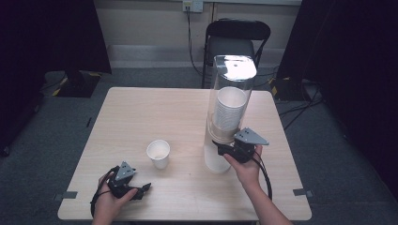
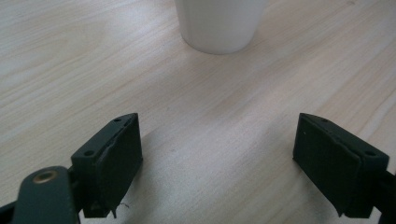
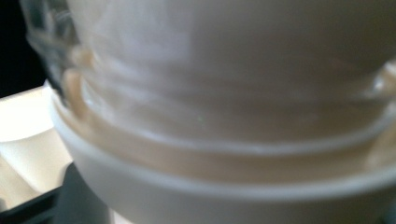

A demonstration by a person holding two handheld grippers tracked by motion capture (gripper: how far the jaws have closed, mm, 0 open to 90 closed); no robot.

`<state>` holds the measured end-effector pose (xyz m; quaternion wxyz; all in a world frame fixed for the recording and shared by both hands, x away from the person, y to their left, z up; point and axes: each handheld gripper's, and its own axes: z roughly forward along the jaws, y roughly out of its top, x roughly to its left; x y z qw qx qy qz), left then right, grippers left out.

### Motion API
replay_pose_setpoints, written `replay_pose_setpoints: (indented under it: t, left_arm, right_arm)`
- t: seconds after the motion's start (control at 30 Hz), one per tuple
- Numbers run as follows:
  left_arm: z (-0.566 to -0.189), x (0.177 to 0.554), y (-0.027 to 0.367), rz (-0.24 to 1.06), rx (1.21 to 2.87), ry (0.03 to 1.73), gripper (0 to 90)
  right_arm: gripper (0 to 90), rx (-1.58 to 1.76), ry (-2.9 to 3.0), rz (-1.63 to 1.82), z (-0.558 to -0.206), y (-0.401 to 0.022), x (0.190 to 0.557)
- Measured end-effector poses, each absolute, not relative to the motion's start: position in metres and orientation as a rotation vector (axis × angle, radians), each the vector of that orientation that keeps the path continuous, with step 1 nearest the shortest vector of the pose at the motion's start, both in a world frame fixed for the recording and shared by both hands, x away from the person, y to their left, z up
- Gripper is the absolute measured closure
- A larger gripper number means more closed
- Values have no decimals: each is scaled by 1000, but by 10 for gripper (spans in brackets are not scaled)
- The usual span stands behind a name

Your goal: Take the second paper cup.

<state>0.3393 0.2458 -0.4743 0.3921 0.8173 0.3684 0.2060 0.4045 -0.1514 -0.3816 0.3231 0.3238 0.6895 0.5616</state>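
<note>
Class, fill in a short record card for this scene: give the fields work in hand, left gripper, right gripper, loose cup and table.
work in hand: drawing a cup from the cup dispenser
left gripper: jaws open, nothing between them, low over the table, pointing at the loose cup
right gripper: at the dispenser's lower part; grip hidden
loose cup: white, upright, standing apart from the dispenser
table: light wood

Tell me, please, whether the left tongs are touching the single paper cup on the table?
Apart. The left gripper view shows bare table between the open left tongs and the paper cup.
</note>
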Motion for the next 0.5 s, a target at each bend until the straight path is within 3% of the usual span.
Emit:
replay_pose_setpoints:
  t: [0.5]
  left_arm:
    - [-474, 339, 246, 523, 2075, 934, 151]
  right_arm:
    - [327, 822, 1815, 1489, -388, -153, 405]
